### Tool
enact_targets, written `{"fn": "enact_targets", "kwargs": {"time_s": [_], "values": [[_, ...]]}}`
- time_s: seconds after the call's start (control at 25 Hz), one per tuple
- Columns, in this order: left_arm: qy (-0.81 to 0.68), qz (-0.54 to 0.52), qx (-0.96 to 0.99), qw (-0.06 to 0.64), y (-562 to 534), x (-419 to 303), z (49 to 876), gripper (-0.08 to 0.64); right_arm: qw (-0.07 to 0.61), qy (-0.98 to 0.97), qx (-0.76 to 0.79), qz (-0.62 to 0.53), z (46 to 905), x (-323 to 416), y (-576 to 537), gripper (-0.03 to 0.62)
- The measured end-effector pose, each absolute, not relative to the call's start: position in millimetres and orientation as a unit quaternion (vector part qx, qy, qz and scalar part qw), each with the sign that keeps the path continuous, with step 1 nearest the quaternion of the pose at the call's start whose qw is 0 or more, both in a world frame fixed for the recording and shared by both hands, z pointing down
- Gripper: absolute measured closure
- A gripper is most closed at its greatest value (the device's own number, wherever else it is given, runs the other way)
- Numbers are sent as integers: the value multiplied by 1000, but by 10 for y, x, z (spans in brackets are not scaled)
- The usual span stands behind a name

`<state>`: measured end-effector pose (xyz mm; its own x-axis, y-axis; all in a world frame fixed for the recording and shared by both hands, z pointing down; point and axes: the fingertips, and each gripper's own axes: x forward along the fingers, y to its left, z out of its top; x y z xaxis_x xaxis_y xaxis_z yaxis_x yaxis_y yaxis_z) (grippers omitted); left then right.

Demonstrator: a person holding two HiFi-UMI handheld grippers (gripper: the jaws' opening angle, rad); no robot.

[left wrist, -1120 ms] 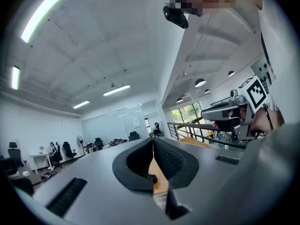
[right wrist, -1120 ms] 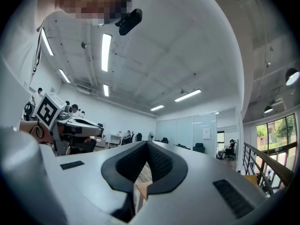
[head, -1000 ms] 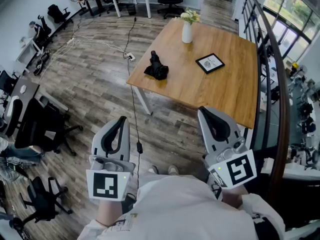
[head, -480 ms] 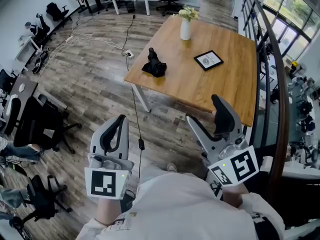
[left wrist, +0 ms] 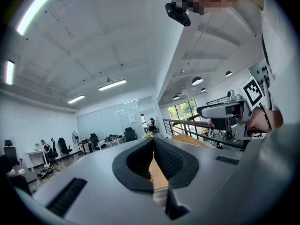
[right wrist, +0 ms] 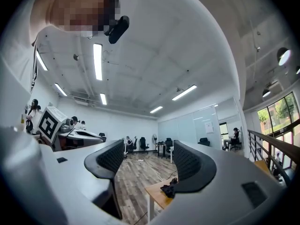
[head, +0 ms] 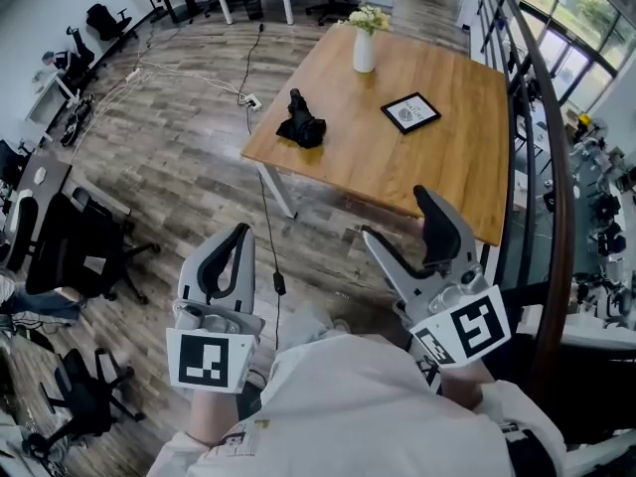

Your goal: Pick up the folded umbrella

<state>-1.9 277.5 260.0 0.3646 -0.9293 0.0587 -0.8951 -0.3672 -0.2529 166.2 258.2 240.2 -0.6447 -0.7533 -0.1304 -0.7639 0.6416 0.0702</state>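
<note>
The folded black umbrella (head: 301, 123) lies near the left edge of a wooden table (head: 437, 172), far ahead of both grippers. In the right gripper view the umbrella (right wrist: 167, 189) shows small at the table's corner, partly behind the right jaw. My right gripper (head: 412, 231) is held close to my body at the table's near edge, its jaws wide apart with nothing between them. My left gripper (head: 238, 237) hangs over the wooden floor to the left, its jaws pressed together and empty; in the left gripper view the gripper (left wrist: 153, 146) shows its pads meeting.
On the table stand a white vase with flowers (head: 365, 43) and a framed picture (head: 411, 112). A cable (head: 266, 217) trails down across the floor. Office chairs (head: 79, 251) sit at the left. A railing (head: 553, 197) runs along the right.
The right gripper's jaws have gone from shut to wide open. The table and umbrella have slid slightly up in the head view.
</note>
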Motion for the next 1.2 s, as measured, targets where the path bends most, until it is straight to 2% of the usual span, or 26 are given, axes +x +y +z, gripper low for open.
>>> {"fn": "enact_targets", "kwargs": {"time_s": [0.68, 1.04, 1.2], "values": [[560, -93, -818, 88, 1895, -430, 2737, 540, 21, 917, -395, 52, 2693, 1147, 1626, 253], [558, -117, -818, 81, 945, -984, 2824, 541, -10, 914, -404, 37, 2806, 553, 531, 244], [542, -124, -829, 56, 424, -1181, 2913, 540, -27, 911, -411, 9, 2930, 292, -51, 244]]}}
